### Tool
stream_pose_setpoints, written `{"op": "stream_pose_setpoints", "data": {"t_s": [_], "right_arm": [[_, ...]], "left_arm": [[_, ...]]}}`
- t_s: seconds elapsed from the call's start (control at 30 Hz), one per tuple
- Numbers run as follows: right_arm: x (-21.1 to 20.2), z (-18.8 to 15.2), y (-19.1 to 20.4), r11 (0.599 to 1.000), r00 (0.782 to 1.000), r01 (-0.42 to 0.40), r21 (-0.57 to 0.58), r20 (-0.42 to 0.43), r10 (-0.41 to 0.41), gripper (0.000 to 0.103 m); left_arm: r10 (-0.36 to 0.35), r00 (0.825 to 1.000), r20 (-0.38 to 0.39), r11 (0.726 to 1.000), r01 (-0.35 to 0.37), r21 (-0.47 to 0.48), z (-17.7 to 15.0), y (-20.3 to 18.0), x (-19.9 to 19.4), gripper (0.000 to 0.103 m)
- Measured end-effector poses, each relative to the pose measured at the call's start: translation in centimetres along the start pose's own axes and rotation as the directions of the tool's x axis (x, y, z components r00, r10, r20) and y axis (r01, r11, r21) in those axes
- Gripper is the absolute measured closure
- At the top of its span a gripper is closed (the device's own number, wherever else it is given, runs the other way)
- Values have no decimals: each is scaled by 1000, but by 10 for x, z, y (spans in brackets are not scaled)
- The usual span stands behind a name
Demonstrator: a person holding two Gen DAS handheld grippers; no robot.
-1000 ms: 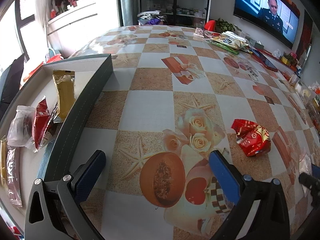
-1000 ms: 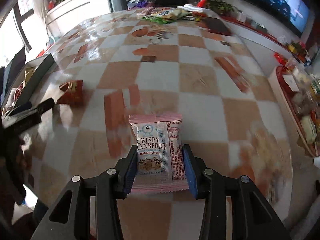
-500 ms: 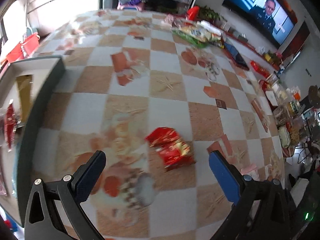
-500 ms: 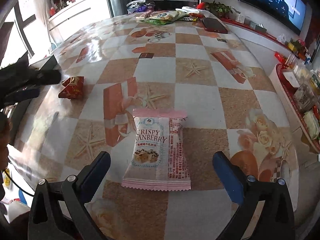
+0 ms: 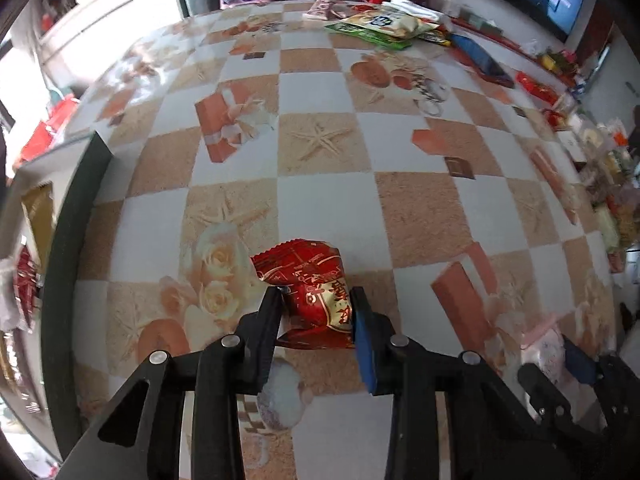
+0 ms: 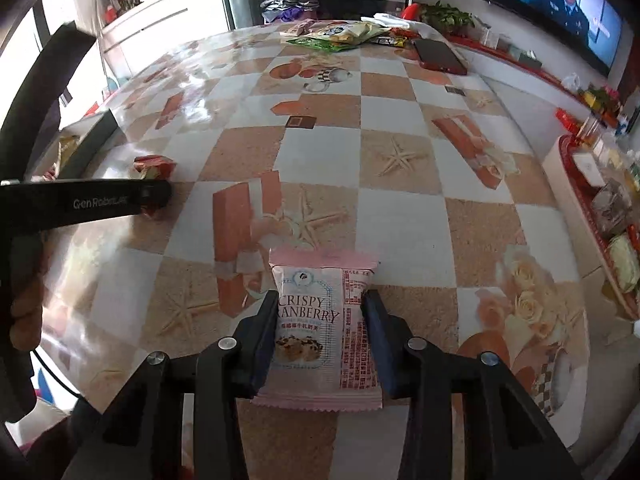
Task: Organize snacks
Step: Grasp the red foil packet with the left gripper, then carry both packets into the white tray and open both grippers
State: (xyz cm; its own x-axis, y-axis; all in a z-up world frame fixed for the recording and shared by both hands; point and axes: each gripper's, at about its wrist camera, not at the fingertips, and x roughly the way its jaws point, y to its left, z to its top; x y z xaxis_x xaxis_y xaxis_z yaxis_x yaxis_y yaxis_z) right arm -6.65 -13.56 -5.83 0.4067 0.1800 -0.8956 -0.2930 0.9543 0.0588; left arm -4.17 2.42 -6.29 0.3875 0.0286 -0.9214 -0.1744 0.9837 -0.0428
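A red foil snack packet [image 5: 308, 280] lies on the checked tablecloth. My left gripper [image 5: 316, 298] points down over it, its jaws closing, both pads pressing the packet's sides. The right wrist view shows a pink "Crispy Cranberry" packet [image 6: 320, 320] flat on the table. My right gripper [image 6: 320, 304] straddles it, jaws closing, with the pads touching its long edges. The left wrist view catches that same pink packet [image 5: 540, 342] at the lower right. At the left edge a dark-rimmed box [image 5: 76, 216] holds several snack packets.
A heap of snack bags [image 5: 380, 24] and a dark red phone [image 5: 484, 66] lie at the table's far end. Beyond the right edge stands a red tray [image 6: 576, 216] with more snacks. A person's hand [image 6: 28, 304] holds the left gripper's handle.
The left gripper swept right from beside the box to the red packet and closed on it. The right gripper opened wide around the pink packet, then closed on it again.
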Motion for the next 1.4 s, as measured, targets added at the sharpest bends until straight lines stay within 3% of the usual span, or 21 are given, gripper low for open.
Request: {"op": "stream_pose_setpoints", "data": {"t_s": [0.13, 0.27, 0.53, 0.83, 1.17, 1.4], "right_arm": [[-6, -5, -17, 977, 986, -165, 132, -6, 167, 60], [-9, -7, -15, 975, 985, -168, 147, -9, 171, 60], [-16, 2, 19, 972, 976, -216, 93, -8, 217, 60], [-22, 39, 116, 949, 953, -302, -93, -18, 301, 60], [-8, 91, 249, 857, 893, -448, -255, -84, 442, 60], [15, 104, 318, 810, 864, -503, -302, -150, 480, 60]], "left_arm": [[-44, 998, 42, 999, 45, -7, -13, 10, -11, 66], [-60, 994, 89, 998, 63, -31, -31, 30, -29, 66], [22, 981, 193, 997, -8, -71, -52, 70, -74, 66], [148, 965, 215, 981, -115, -160, -68, 143, -102, 66], [279, 947, 161, 922, -217, -320, -81, 237, -108, 66], [307, 946, 102, 898, -253, -359, -84, 266, -93, 66]]}}
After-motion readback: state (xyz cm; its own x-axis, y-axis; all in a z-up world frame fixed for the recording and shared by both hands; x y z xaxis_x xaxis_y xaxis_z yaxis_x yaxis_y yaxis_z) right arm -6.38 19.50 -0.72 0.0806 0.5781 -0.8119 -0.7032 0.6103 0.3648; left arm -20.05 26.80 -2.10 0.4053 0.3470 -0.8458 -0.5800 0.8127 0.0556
